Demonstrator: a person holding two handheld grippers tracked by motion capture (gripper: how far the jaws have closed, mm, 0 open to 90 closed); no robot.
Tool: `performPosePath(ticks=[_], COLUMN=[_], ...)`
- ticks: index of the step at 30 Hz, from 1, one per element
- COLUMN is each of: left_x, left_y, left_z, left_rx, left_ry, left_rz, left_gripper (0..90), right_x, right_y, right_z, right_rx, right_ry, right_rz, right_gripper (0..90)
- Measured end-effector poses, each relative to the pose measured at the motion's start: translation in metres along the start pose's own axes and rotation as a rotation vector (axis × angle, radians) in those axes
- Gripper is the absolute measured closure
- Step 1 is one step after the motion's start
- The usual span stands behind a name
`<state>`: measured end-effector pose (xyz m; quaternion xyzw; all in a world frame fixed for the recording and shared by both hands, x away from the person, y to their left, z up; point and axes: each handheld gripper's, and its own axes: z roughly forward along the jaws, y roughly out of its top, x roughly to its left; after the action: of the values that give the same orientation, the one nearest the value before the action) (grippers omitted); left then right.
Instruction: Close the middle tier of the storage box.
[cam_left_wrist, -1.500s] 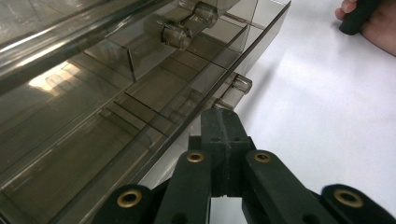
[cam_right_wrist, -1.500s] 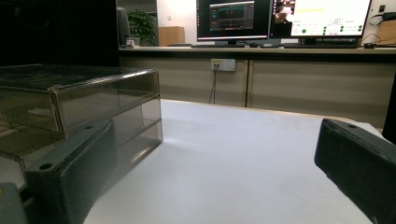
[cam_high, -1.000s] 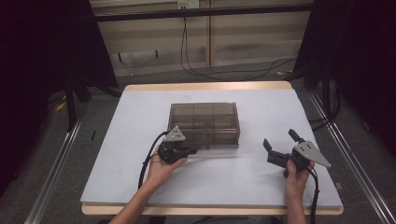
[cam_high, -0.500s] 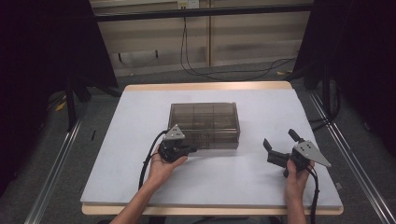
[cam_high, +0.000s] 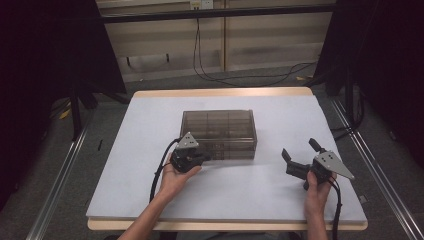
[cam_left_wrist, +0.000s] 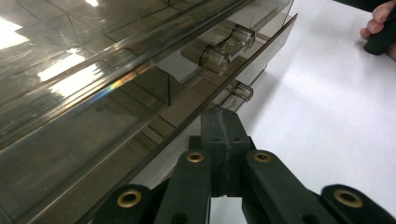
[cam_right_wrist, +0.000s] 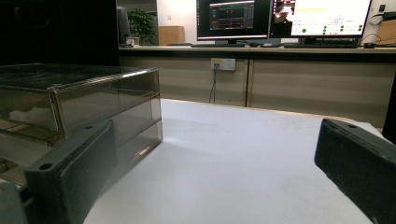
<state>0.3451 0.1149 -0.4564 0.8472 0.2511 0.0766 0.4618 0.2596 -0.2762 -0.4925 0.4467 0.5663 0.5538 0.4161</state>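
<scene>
Smoky clear plastic makes up the drawer box (cam_high: 219, 134), which sits near the middle of the white table (cam_high: 140, 130). We hold the left gripper (cam_high: 202, 156) against its front face, jaws pressed together with no gap between them; in the left gripper view the tips lie at the edge of the lowest drawer, just below its round knobs (cam_left_wrist: 215, 58). Whether they pinch anything we cannot tell. Our right gripper (cam_high: 297, 158) rests well apart to the right, jaws spread wide and holding nothing
</scene>
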Motion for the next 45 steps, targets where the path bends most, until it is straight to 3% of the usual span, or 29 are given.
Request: performPosePath(ticks=[9, 15, 30, 34, 40, 45], left_x=[0.000, 0.002, 0.007, 0.007, 0.003, 0.003], left_y=[0.000, 0.001, -0.002, -0.002, -0.003, -0.002], left_z=[0.001, 0.004, 0.005, 0.002, -0.008, -0.020], left_rx=[-0.006, -0.007, -0.016, 0.004, 0.023, 0.014], left_ry=[0.012, 0.031, 0.005, -0.018, -0.026, -0.034], left_rz=[0.005, -0.012, -0.035, -0.038, -0.003, 0.007], left_gripper=[90.0, 90.0, 89.3, 84.8, 73.5, 64.0], right_x=[0.000, 0.000, 0.000, 0.000, 0.000, 0.000], right_y=[0.000, 0.000, 0.000, 0.000, 0.000, 0.000], right_z=[0.000, 0.000, 0.000, 0.000, 0.000, 0.000], right_rx=[0.003, 0.001, 0.001, -0.001, 0.000, 0.000], right_ry=[-0.007, -0.008, -0.005, -0.005, -0.004, -0.006], right_rz=[0.008, 0.008, 0.006, 0.008, 0.002, 0.003], right_gripper=[0.0, 0.0, 0.0, 0.0, 0.0, 0.0])
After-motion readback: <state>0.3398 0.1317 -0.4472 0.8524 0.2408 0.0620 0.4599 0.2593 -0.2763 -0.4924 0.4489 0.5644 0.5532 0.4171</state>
